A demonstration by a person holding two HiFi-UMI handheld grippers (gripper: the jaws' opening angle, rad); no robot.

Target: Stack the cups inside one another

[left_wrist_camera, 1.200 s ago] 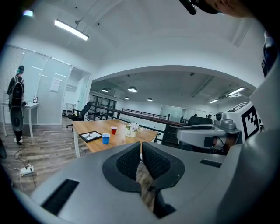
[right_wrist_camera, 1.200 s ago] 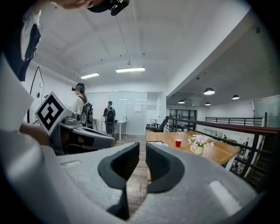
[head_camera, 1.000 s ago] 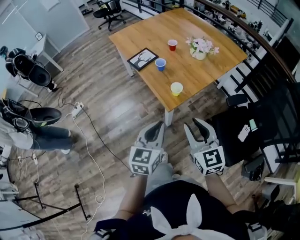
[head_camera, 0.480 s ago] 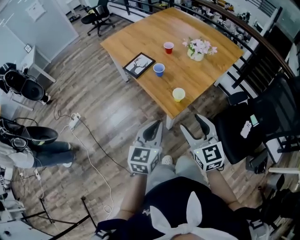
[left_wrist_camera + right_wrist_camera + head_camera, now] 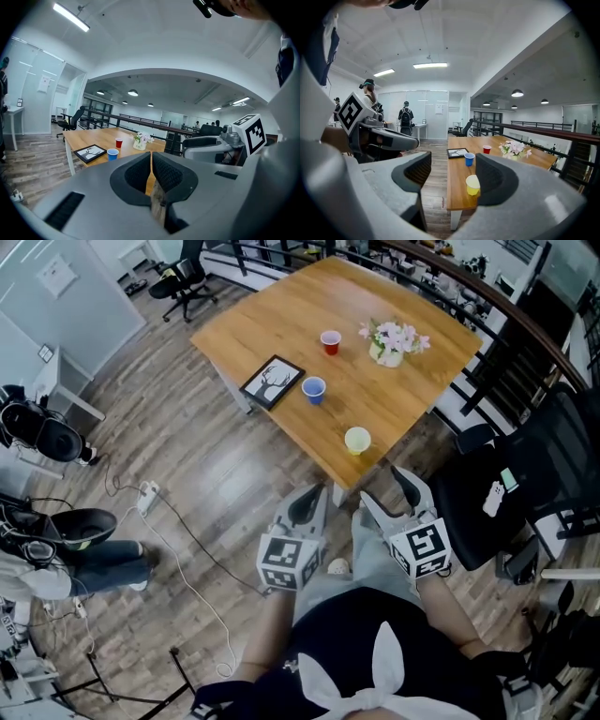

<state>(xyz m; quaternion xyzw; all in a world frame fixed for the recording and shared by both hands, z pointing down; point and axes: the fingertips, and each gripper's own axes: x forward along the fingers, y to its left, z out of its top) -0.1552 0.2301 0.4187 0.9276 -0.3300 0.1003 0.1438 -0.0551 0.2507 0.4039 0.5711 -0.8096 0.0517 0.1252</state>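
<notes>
Both tools are short of the tabletop [image 5: 281,324], held out over the wooden floor, so the step in hand looks like the approach to the first cup. The left tool [image 5: 309,499] has its jaws pressed together with nothing between them. The right tool [image 5: 394,486] has its jaws apart and opening, also with nothing between them; its own view lines up on the yellow cup [image 5: 357,440] well beyond.

That yellow cup stands upright by the corner nearest the person, so I'd take it first. These look like thin plastic cups, so I'd pinch the wall just under the rim, lightly, and lift straight up to avoid knocking it off the edge. The blue cup [image 5: 314,389] stands farther in, just beside the framed picture [image 5: 272,382] on the left edge. The red cup [image 5: 330,342] stands nearer the middle, well short of the vase of flowers [image 5: 389,341] by the right edge. All are well apart, so each must be carried over and lowered squarely into the next.

By my count: three cups, one framed picture, one vase, two tools.
</notes>
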